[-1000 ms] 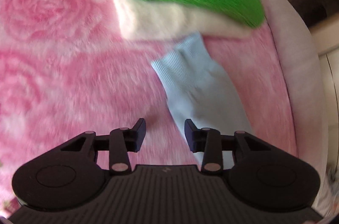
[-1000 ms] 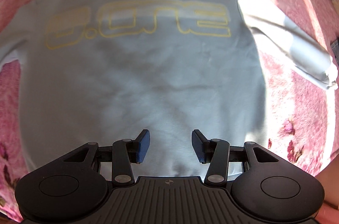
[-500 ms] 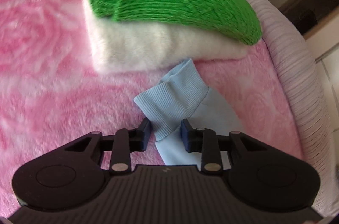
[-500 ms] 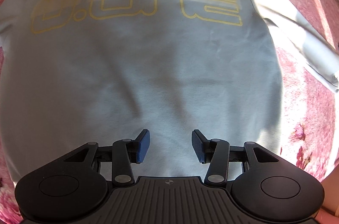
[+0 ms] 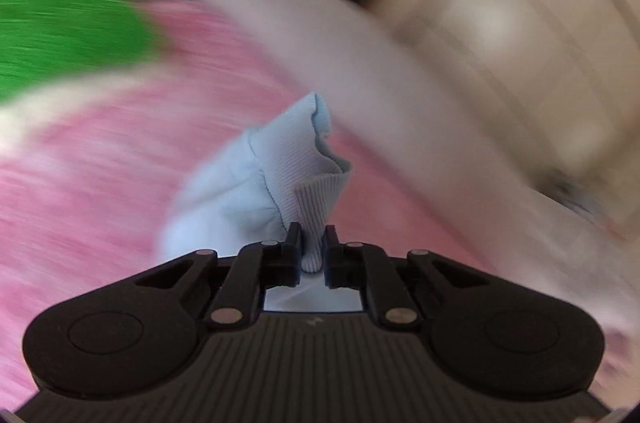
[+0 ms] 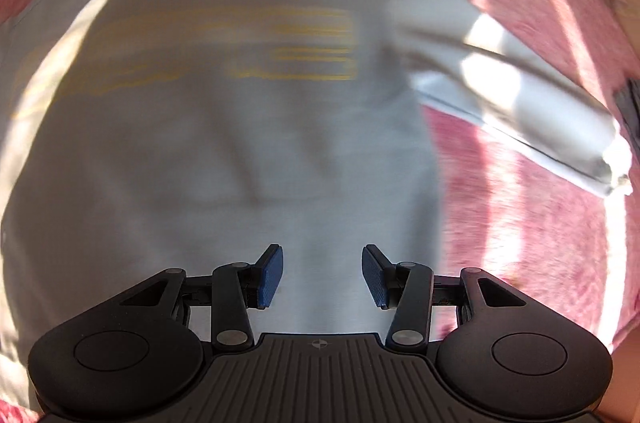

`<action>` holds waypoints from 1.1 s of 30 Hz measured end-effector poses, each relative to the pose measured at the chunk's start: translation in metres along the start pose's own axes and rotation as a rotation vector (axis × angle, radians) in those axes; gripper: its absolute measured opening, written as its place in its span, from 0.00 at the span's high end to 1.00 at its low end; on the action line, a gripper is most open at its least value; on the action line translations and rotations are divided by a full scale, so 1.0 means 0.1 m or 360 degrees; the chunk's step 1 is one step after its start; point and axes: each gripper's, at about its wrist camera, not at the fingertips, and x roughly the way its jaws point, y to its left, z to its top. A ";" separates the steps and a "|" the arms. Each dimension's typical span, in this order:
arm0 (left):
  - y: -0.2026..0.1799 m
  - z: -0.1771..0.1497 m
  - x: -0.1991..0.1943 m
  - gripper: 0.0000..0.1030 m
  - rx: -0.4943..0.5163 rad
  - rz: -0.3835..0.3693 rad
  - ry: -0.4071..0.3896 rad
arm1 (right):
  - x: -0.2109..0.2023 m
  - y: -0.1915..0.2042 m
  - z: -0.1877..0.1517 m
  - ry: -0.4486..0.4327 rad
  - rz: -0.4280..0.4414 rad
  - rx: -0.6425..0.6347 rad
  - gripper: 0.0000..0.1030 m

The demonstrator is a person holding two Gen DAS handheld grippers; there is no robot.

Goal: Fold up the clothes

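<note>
A light blue sweatshirt (image 6: 224,151) with yellow outlined lettering lies flat, front up, on a pink fluffy blanket (image 6: 520,223). Its right sleeve (image 6: 516,95) stretches out to the right. My right gripper (image 6: 322,273) is open and empty above the lower part of the sweatshirt's body. My left gripper (image 5: 312,251) is shut on the ribbed cuff (image 5: 312,179) of the sweatshirt's other sleeve and holds it lifted off the blanket (image 5: 100,183). The left wrist view is blurred by motion.
A folded green knit sweater (image 5: 60,23) lies on a folded white garment (image 5: 48,103) at the left. The bed's pale padded edge (image 5: 360,63) curves along the right, with furniture beyond it. Sunlight stripes cross the blanket in the right wrist view.
My left gripper reached the sleeve cuff, shut on it and lifted it, swinging right. My right gripper stayed open and shifted over the sweatshirt.
</note>
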 end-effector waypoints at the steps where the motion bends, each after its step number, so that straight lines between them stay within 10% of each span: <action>1: -0.29 -0.15 0.04 0.92 0.0047 -0.0138 0.0066 | 0.00 -0.10 0.02 -0.0009 0.0001 0.0039 0.54; 4: -0.86 -0.72 0.30 0.84 0.0103 -0.0375 0.0349 | -0.03 -0.35 0.08 -0.0087 0.0016 0.0129 0.54; 10: -1.02 -1.46 0.60 0.84 0.0085 -0.0217 0.0783 | -0.12 -0.60 0.21 -0.0259 0.0105 0.0206 0.54; 14: -0.80 -1.30 0.52 0.84 0.0143 -0.0056 0.0819 | -0.03 -0.61 0.26 -0.0228 0.0300 0.0360 0.54; 23: -0.36 -0.86 0.17 0.84 0.0120 0.0145 0.0723 | 0.53 0.14 0.40 0.0023 0.1227 0.0793 0.54; 29: -0.17 -0.75 0.22 0.84 0.0062 0.0171 0.0679 | 0.78 0.44 0.55 0.0056 0.1279 0.0968 0.57; 30: -0.15 -0.73 0.23 0.84 0.0055 0.0173 0.0668 | 0.78 0.47 0.60 0.0029 0.1259 0.0936 0.84; 33: -0.15 -0.66 0.25 0.84 0.0059 0.0156 0.0626 | 0.58 0.50 0.77 -0.0173 0.1187 0.0774 0.94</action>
